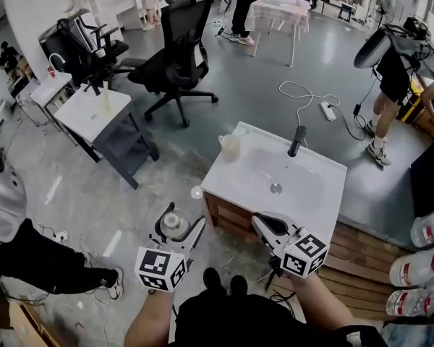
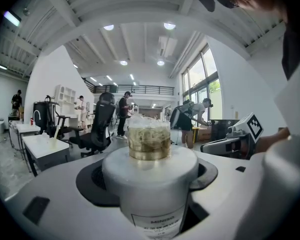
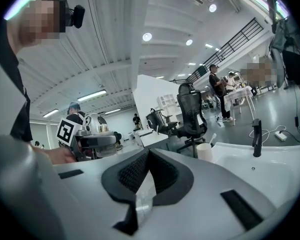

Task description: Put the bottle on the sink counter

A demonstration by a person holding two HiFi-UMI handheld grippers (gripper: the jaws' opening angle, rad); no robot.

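Note:
My left gripper [image 1: 178, 231] is shut on a white bottle [image 1: 173, 225] with a gold collar and a clear cap, held upright over the floor just left of the sink counter [image 1: 228, 185]. In the left gripper view the bottle [image 2: 150, 176] fills the space between the jaws. My right gripper [image 1: 260, 224] hovers over the counter's near edge, shut, with nothing between its jaws [image 3: 147, 173]. The white counter holds a basin with a black faucet [image 1: 296, 141] and a cup [image 1: 230, 147] at its far left corner.
A black office chair [image 1: 177, 56] and a low white-topped table [image 1: 101, 114] stand beyond and to the left. A power strip with its cable [image 1: 327, 110] lies on the floor behind the sink. Wooden boards [image 1: 362, 255] and large water bottles [image 1: 419, 266] are at the right. People stand around.

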